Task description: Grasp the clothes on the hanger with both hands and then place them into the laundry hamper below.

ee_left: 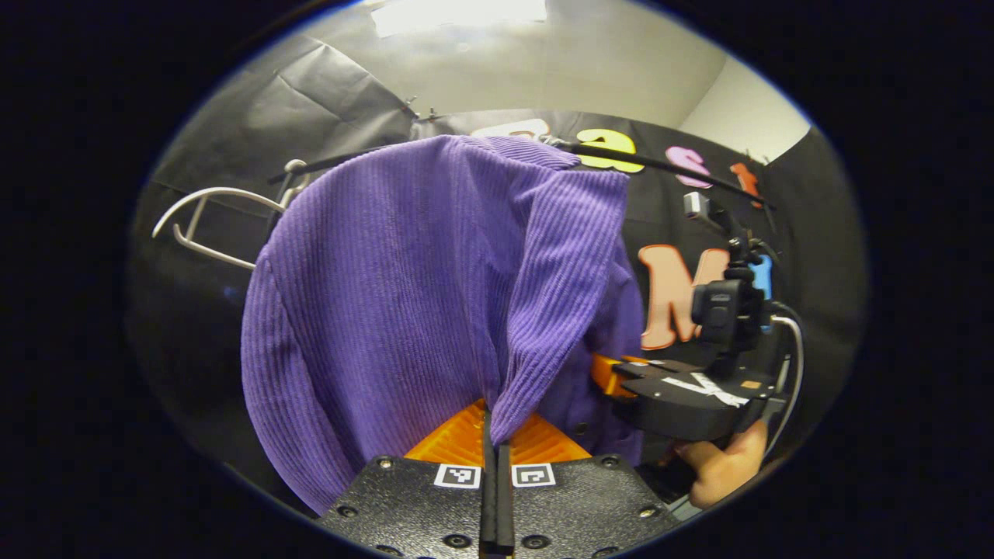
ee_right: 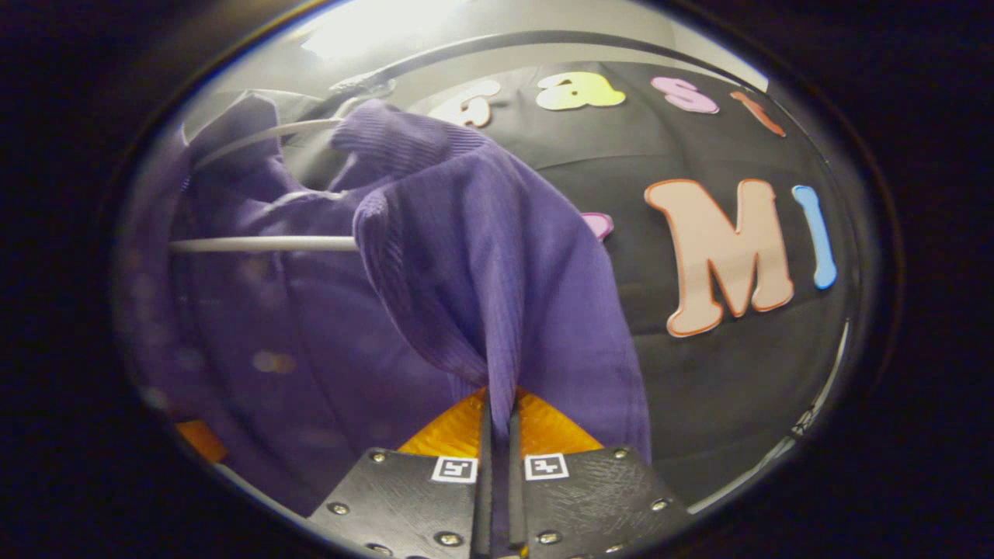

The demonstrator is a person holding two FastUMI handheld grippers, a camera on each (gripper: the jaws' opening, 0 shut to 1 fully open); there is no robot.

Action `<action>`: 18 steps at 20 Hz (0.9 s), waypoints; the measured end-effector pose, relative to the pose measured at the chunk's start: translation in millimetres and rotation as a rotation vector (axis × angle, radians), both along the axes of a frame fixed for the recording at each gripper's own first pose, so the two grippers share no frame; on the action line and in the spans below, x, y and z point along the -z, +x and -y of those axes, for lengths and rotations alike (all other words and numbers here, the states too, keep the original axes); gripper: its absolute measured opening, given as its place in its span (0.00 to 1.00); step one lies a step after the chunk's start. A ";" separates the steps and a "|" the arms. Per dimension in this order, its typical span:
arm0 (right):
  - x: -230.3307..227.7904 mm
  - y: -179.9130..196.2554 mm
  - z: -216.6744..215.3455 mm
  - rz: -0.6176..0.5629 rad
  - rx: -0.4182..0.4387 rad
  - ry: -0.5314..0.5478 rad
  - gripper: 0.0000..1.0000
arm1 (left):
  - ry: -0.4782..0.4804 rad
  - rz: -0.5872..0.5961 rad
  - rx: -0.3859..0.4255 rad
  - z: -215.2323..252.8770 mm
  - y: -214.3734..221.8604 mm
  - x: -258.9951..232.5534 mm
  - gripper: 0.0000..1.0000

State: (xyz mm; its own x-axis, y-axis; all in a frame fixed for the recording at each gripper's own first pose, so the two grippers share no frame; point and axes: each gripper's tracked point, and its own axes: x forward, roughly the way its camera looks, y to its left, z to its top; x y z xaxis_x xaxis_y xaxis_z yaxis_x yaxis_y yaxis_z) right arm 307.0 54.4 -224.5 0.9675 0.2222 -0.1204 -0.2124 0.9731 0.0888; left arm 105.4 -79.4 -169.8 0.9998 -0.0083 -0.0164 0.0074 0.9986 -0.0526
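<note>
Both grippers pinch the purple ribbed garment [ee_left: 404, 295]: the left gripper [ee_left: 495, 435] and right gripper [ee_right: 497, 435] each have jaws closed on a fold. It hangs on a white hanger [ee_right: 264, 243] under the black rail [ee_left: 668, 164].

Right gripper [ee_right: 497, 423] pinches a fold of purple top [ee_right: 481, 256], which hangs over a white hanger [ee_right: 264, 243].
</note>
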 end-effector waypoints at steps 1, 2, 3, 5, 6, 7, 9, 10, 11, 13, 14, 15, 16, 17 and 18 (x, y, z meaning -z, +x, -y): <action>-1.9 -3.0 -3.4 0.010 -0.021 -0.012 0.08 | -0.002 -0.004 0.012 -1.6 -2.3 -4.2 0.01; -8.1 -7.3 3.7 0.028 -0.005 -0.018 0.08 | -0.009 0.000 0.026 -3.6 -6.6 -8.1 0.00; -5.9 -12.3 4.5 0.012 -0.013 -0.009 0.08 | -0.027 0.008 0.042 -6.0 -12.4 -15.3 0.00; -6.3 -26.3 5.6 -0.008 -0.037 0.004 0.08 | -0.064 0.021 0.083 -8.8 -29.7 -30.5 0.00; -9.7 -32.8 8.0 -0.003 -0.051 0.011 0.08 | -0.072 0.031 0.104 -9.1 -36.6 -38.0 0.00; -10.8 -38.8 6.8 0.005 -0.076 0.017 0.08 | -0.074 0.033 0.124 -11.0 -41.0 -42.6 0.00; -9.5 -42.5 10.6 0.002 -0.079 0.016 0.08 | -0.075 0.024 0.148 -12.6 -46.7 -45.4 0.00; -9.4 -42.1 10.7 -0.004 -0.072 0.019 0.08 | -0.079 0.020 0.150 -14.6 -50.3 -46.5 0.00; -9.5 -40.5 10.9 -0.005 -0.057 0.018 0.08 | -0.084 0.017 0.151 -17.3 -52.6 -46.6 0.00; -7.9 -37.4 7.0 -0.012 -0.052 -0.002 0.11 | -0.089 0.005 0.154 -19.1 -54.0 -45.7 0.00; -21.9 -42.8 16.1 -0.010 -0.029 -0.026 0.11 | -0.093 -0.001 0.163 -17.2 -54.5 -45.0 0.02; -9.3 -36.5 16.6 -0.005 -0.021 -0.030 0.02 | -0.093 -0.007 0.169 -17.3 -56.6 -45.3 0.00; -11.6 -41.3 15.6 -0.001 -0.035 -0.025 0.01 | -0.092 -0.009 0.185 -17.2 -61.4 -47.5 0.00; -15.0 -49.7 18.0 0.008 -0.039 -0.018 0.01 | -0.092 -0.011 0.210 -14.3 -66.9 -50.7 0.00; -18.3 -58.2 20.3 0.013 -0.059 -0.006 0.00 | -0.086 -0.011 0.229 -13.0 -70.5 -54.4 0.00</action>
State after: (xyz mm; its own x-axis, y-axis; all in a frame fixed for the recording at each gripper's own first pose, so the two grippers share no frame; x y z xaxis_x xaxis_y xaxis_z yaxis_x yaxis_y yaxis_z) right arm 248.8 34.0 -206.1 0.9543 0.2783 -0.1092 -0.2707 0.9594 0.0794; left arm 34.9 -66.4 -115.4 0.9715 -0.2364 -0.0169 0.2319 0.9629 -0.1383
